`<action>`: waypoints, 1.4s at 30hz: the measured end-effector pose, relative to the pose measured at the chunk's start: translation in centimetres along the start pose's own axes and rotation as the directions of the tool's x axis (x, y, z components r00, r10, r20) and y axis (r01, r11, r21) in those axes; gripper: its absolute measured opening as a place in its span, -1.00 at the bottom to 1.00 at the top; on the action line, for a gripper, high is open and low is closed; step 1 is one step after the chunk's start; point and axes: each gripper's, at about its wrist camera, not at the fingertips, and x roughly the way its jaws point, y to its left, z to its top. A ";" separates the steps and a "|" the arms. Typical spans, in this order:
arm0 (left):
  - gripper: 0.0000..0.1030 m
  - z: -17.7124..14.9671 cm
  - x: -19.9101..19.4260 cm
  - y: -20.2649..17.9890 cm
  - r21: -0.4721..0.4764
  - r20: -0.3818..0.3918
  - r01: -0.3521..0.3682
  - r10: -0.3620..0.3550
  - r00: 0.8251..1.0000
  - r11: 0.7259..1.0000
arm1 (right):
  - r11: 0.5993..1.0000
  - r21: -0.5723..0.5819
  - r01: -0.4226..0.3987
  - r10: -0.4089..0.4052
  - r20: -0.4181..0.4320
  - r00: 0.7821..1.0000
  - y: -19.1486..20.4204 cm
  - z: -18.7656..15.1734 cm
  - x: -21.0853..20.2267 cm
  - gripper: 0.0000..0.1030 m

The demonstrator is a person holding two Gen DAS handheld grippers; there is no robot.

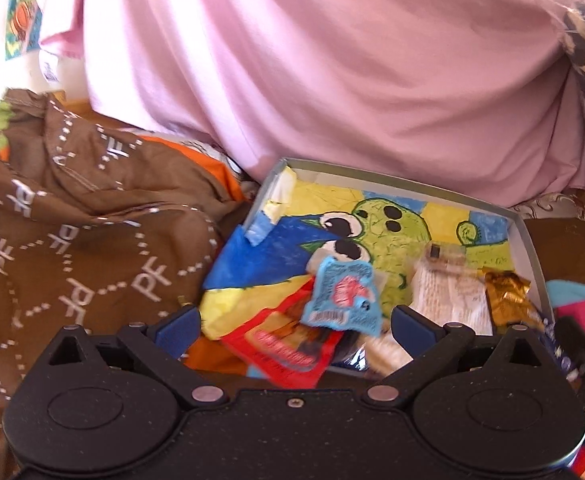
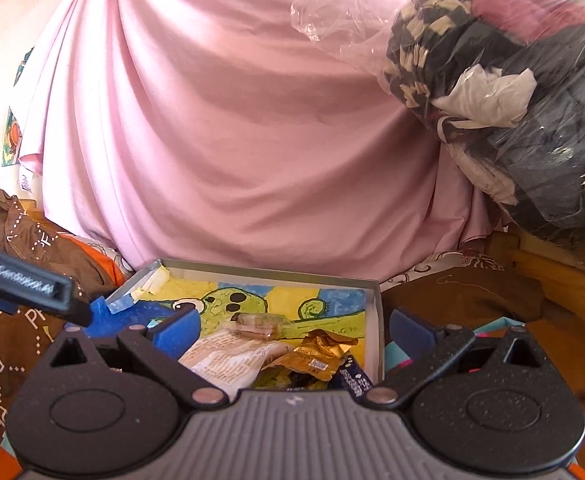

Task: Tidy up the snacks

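Nearest in the left wrist view, the left claw [image 1: 295,322] stands spread wide with nothing between its blue pads [image 1: 180,322]. Just beyond it a red packet [image 1: 288,350] hangs over the near edge of the shallow box [image 1: 530,248], and a light blue packet [image 1: 342,298] lies partly on top of the red one. To their right, inside the box, sit a white printed wrapper [image 1: 450,294], a gold wrapper [image 1: 506,294] and a small clear-wrapped brown piece [image 1: 442,254]. The box bottom bears a bright drawing [image 1: 388,224] of a green big-eyed creature on yellow and blue. A crumpled brown cloth with "PF" lettering [image 1: 72,236] crowds the box's left side, touching it.

From the right wrist view, the right claw [image 2: 295,326] is likewise spread and empty, hovering over the box's near right corner. A dark blue packet [image 2: 352,376] shows at that corner beside the gold wrapper; the red and light blue packets are hidden here. The black body of the left gripper [image 2: 24,284] juts in from the left, over the brown cloth.

Behind the box a large pink sheet [image 2: 232,120] rises as a backdrop. To its right, shown fully only in the right wrist view, a clear plastic bag of folded clothes [image 2: 512,100] rests on a wooden frame [image 2: 564,280].
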 end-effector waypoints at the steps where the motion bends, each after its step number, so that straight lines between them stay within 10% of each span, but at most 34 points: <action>1: 0.96 -0.4 -0.5 0.3 0.010 0.010 -0.004 0.004 1.000 1.000 | 1.000 -0.001 0.002 -0.002 0.000 1.000 0.1 0.0 -0.4 1.00; 23: 0.96 -7.7 -5.2 5.2 -0.146 -0.007 0.005 -0.006 1.000 0.989 | 0.998 -0.031 0.047 -0.046 0.046 0.998 2.0 -2.3 -7.4 1.00; 42: 0.97 -12.4 -9.6 5.2 -0.049 0.070 0.043 -0.039 0.997 0.998 | 0.999 -0.024 0.045 -0.046 -0.028 0.999 3.0 -5.0 -10.6 1.00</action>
